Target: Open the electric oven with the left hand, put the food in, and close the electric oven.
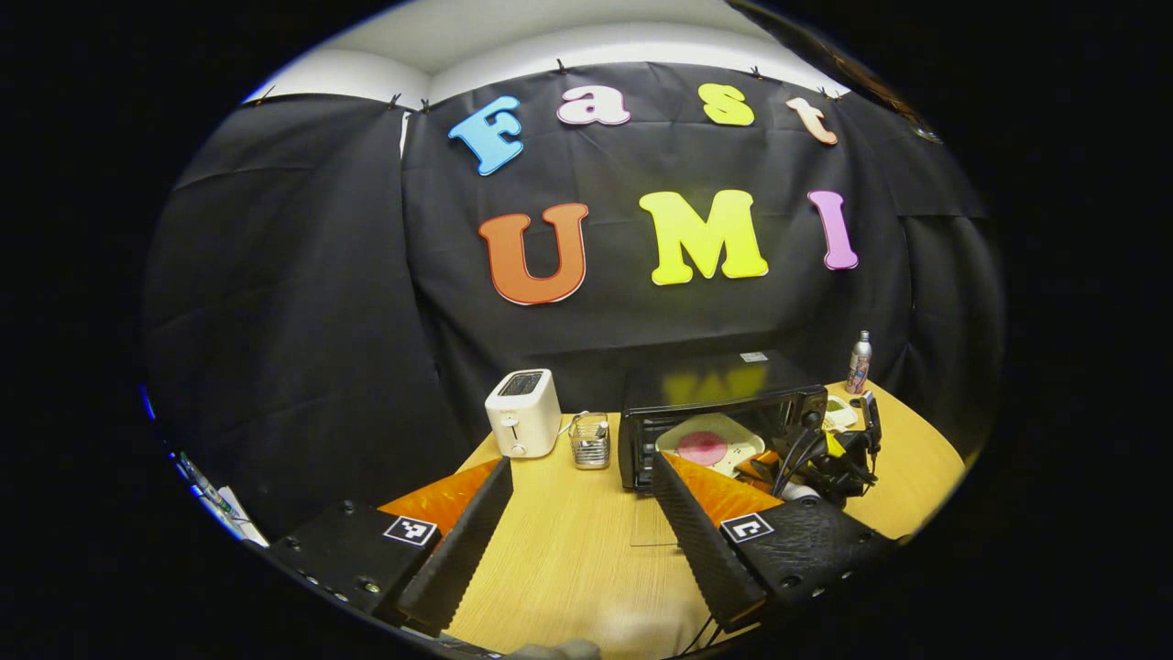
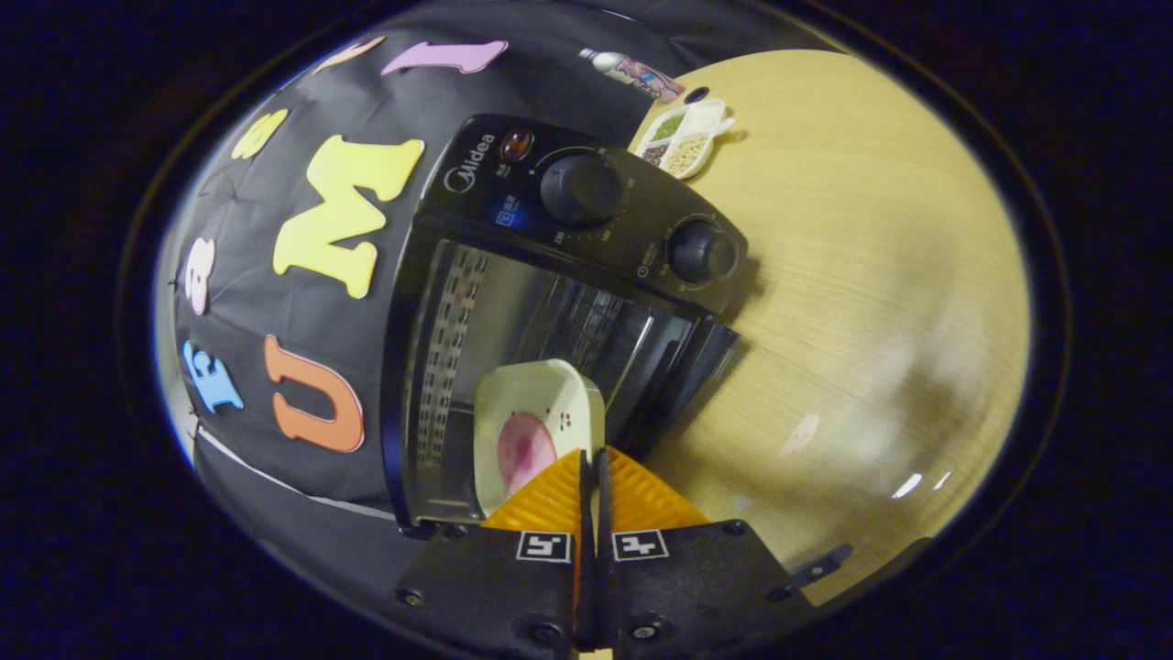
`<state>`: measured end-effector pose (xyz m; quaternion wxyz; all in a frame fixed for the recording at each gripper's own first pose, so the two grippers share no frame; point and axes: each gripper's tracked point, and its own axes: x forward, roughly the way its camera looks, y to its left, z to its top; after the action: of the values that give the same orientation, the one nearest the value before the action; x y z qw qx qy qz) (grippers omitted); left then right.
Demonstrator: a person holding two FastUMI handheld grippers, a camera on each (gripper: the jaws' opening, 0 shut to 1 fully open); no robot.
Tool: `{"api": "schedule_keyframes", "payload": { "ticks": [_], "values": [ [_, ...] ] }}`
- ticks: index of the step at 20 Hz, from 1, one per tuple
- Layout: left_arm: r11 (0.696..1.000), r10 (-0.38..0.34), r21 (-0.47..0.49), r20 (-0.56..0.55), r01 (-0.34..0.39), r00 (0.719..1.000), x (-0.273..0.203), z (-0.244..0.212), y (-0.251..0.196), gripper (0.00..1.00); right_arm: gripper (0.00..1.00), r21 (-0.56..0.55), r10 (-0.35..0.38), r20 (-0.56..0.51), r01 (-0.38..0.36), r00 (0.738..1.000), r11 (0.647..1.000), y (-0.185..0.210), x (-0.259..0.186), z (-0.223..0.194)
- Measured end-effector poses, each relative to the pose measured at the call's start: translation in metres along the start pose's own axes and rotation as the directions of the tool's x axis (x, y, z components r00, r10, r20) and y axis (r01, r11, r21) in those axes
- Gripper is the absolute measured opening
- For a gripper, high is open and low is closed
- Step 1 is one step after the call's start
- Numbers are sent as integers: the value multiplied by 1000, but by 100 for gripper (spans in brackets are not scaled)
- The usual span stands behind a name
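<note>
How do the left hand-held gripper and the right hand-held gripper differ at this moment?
The left hand-held gripper is open, with a wide gap between its fingers, and holds nothing; the right hand-held gripper is shut on the edge of the plate with pink food. The left one hangs over the wooden table, back from the oven; the right one is at the oven's open mouth. Both have orange ribbed fingers and black bodies with square markers.
</note>
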<state>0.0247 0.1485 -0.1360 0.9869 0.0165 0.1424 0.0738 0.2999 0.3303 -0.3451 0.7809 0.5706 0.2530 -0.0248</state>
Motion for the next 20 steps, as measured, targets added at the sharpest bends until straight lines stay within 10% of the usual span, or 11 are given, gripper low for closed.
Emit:
{"api": "schedule_keyframes", "payload": {
  "ticks": [10,20],
  "values": [
    [1000,4,-26,-42,-5,999,24,-5,-5,97,8,-11,112,46,-111,993,994,18,29,35],
    [996,-64,-61,11,64,998,8,20,-19,97,94,-391,76,-40,-86,996,916,46,-87,61]
  ]
}}
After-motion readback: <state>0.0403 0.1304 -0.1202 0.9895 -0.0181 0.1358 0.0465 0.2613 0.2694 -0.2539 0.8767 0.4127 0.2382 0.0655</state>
